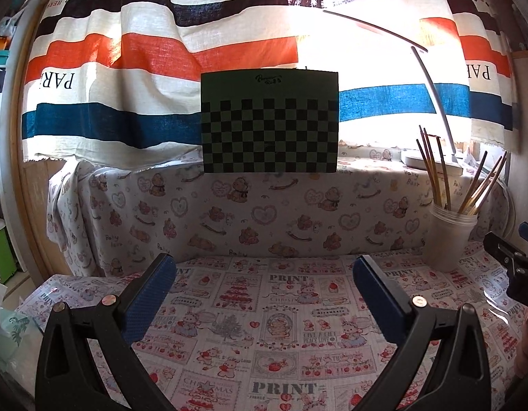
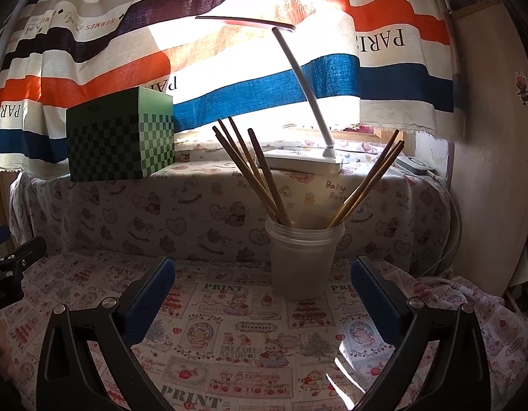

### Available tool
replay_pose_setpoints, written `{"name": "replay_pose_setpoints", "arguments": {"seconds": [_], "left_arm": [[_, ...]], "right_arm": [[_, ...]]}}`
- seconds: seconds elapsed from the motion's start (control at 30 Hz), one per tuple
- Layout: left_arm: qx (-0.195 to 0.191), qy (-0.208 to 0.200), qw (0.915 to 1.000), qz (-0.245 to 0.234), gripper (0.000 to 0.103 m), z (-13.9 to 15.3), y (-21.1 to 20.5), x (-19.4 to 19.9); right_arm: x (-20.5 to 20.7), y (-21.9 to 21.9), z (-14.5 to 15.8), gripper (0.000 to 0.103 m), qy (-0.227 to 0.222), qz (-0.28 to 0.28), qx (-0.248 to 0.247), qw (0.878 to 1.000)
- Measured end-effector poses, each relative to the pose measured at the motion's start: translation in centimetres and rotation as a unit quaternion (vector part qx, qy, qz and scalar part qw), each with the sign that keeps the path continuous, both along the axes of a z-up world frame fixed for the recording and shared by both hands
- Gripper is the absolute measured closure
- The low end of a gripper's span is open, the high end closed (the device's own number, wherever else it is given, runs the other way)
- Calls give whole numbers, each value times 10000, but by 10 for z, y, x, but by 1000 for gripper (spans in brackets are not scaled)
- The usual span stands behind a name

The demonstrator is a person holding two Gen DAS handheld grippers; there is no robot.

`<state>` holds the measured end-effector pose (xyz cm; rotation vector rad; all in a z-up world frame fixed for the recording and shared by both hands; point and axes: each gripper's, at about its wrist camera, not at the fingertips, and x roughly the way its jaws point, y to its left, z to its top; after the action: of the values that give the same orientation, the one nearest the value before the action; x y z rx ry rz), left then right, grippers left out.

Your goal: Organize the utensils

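A translucent plastic cup stands upright on the printed tablecloth and holds several wooden chopsticks fanned out to both sides. It also shows at the right of the left wrist view, with chopsticks in it. My right gripper is open and empty, just in front of the cup. My left gripper is open and empty over the cloth, to the left of the cup. The right gripper's edge shows at far right.
A green checkered box sits on the cloth-covered ledge behind, also in the left wrist view. A white desk lamp stands on the ledge behind the cup. A striped curtain hangs at the back. A wooden panel stands at right.
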<state>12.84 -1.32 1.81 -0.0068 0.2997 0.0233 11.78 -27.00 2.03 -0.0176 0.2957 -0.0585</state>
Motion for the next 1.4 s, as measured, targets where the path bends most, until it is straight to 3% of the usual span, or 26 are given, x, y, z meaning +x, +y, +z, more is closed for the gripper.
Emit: {"name": "replay_pose_setpoints", "arguments": {"seconds": [1.4], "left_arm": [[2,45,10000,-48,0,-1,-3,0]], "right_arm": [[0,3,0,0,2,32,-8,10000]]}}
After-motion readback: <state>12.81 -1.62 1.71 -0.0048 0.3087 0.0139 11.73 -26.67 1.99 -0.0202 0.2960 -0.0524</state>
